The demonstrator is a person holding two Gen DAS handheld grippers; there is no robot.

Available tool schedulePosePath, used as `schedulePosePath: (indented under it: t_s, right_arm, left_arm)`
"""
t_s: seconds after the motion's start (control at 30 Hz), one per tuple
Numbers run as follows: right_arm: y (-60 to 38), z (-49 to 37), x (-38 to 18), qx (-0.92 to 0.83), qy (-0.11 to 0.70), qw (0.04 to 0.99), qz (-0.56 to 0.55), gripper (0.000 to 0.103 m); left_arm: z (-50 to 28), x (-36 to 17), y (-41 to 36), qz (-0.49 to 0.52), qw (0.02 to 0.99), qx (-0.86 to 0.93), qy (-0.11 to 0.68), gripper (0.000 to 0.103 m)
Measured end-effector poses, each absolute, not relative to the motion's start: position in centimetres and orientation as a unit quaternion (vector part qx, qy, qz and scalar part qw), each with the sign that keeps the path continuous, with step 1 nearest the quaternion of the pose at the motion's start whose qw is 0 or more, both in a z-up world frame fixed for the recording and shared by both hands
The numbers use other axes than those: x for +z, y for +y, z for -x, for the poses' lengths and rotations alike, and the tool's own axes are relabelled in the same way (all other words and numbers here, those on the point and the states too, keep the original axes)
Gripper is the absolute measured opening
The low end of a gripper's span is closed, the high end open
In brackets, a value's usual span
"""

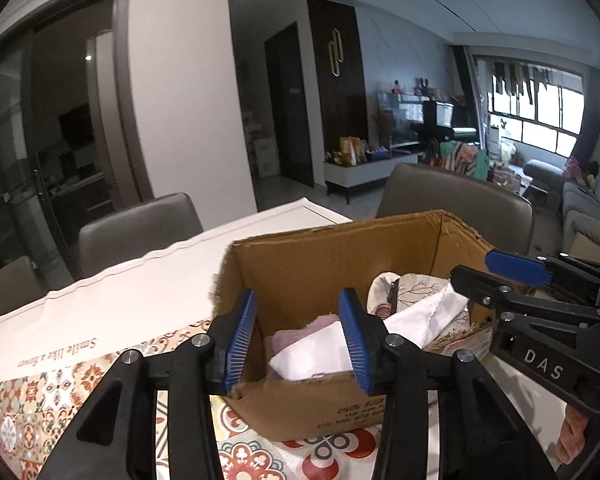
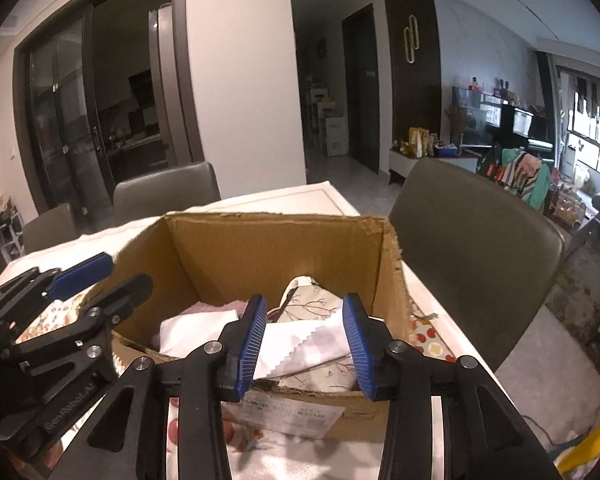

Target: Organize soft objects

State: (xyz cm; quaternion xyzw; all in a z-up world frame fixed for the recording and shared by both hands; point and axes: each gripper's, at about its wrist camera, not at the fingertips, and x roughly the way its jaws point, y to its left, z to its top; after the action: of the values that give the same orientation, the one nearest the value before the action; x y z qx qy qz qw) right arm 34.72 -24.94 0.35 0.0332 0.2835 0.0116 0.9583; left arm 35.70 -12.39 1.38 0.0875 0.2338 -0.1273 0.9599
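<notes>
Both grippers hang spread and empty over the cardboard box (image 2: 284, 248) near the counter's far corner. The white cloth (image 2: 300, 344) lies inside, long axis left-to-right, directly beneath the right gripper (image 2: 306, 344) (nearer, I'd judge) than the left gripper (image 1: 296, 340).

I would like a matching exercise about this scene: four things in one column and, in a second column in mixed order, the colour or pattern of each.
Things:
1. cardboard box
2. zigzag-edged cloth
3. towel in the box's left part
4. fabric piece leaning at the back of the box

Colours or patterns:
A. beige with a branch print
B. brown
C. pale pink-purple
D. white

Pairs: 1-B, 2-D, 3-C, 4-A

Both the left tool and the right tool are open and hold nothing.
</notes>
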Motion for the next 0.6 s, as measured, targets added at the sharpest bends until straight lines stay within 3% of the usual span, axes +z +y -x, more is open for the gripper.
schedulePosePath:
  t_s: [0.5,0.6]
  right_arm:
    - [-23.6,-27.5,3.4,0.004,0.244,0.969,-0.036,0.042]
    - [-23.3,-25.9,4.0,0.002,0.237,0.971,-0.036,0.048]
  left_arm:
    - [-28.2,4.2,-9.8,-0.061,0.974,-0.093,0.197,0.059]
    - [-26.1,4.9,-9.2,-0.06,0.977,-0.081,0.188,0.063]
